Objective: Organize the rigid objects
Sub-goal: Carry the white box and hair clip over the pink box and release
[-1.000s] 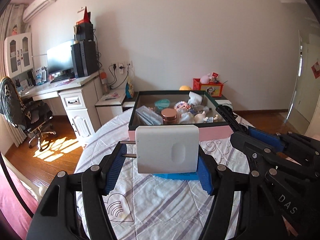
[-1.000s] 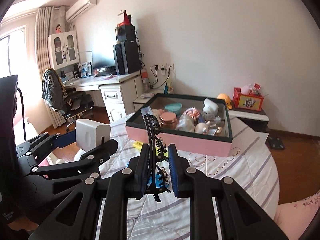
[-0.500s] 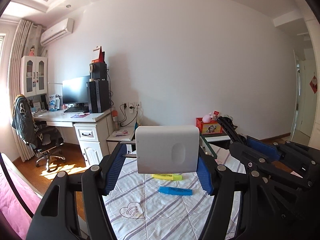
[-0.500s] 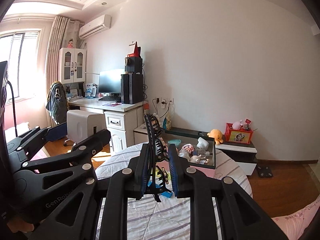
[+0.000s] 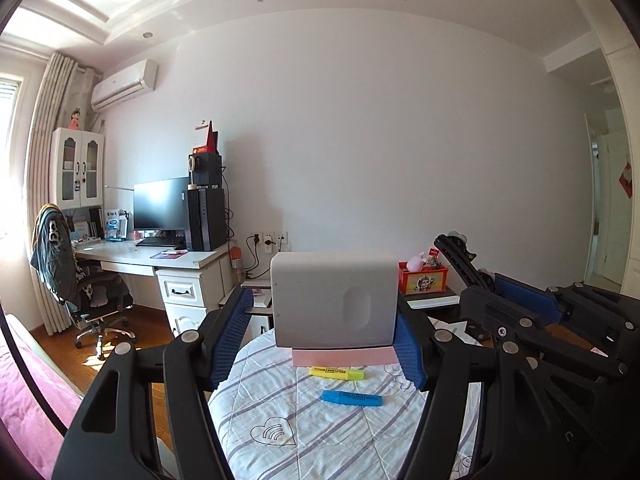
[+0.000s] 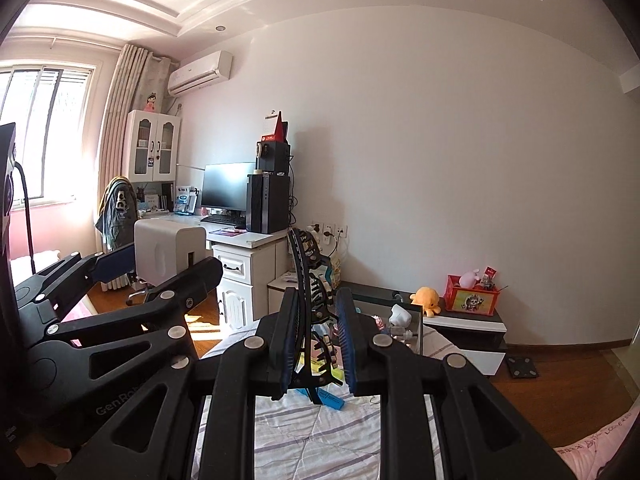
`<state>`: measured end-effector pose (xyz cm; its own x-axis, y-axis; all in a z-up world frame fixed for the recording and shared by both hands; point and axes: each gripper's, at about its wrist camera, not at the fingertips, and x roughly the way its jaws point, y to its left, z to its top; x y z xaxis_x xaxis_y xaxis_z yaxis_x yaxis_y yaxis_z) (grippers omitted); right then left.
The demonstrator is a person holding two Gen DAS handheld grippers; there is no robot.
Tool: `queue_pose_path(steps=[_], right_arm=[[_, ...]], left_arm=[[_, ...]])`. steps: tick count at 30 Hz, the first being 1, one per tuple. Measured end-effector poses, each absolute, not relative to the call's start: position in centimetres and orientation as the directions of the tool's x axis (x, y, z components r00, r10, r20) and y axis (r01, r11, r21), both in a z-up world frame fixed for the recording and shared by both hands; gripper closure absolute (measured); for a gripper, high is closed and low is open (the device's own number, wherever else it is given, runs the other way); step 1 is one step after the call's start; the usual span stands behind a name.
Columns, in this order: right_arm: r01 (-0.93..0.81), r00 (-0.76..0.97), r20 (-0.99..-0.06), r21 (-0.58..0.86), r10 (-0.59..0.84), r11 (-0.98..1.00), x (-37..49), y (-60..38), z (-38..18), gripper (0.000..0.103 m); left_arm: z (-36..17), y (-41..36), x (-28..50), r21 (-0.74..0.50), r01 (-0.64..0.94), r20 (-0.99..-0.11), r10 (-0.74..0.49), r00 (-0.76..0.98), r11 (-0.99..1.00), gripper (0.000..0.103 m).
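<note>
Aloft at frame centre, a white box-shaped device (image 5: 335, 300) is clamped between the left gripper (image 5: 325, 340) pads, while a black hair claw clip (image 6: 310, 292) is pinched upright by the right gripper (image 6: 318, 344); yellow highlighter (image 5: 337, 372) and blue highlighter (image 5: 351, 397) are seen below on the striped tablecloth (image 5: 280, 416).

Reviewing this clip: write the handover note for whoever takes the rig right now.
Left gripper: shut on the white box, held up.
Right gripper: shut on the black hair claw, also raised.
On the striped cloth: yellow highlighter, blue highlighter.
Pink bin behind them already holds several items.
Left: bin both held things, then probably the highlighters.
</note>
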<state>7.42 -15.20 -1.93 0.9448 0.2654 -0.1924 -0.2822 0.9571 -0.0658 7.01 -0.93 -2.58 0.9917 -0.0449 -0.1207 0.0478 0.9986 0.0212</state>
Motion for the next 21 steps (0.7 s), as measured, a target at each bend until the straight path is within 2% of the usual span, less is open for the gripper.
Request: queue_pose_path(steps=[12,21], right_arm=[[-0.298,0.932,-0.235,-0.058,0.277,0.953,10.2,-15.6,-3.2,0.083],[-0.287,0.918,-0.301,-0.061,0.257,0.956,15.6,-15.9,-4.7,0.083]], left_arm=[[-3.7,-1.0,9.2,0.018,0.04,-0.162,-0.037,0.986,0.999,0.036],[-5.9,-1.2,15.4,-0.007,0.088,-0.239,-0.087,0.967,0.996,0.036]])
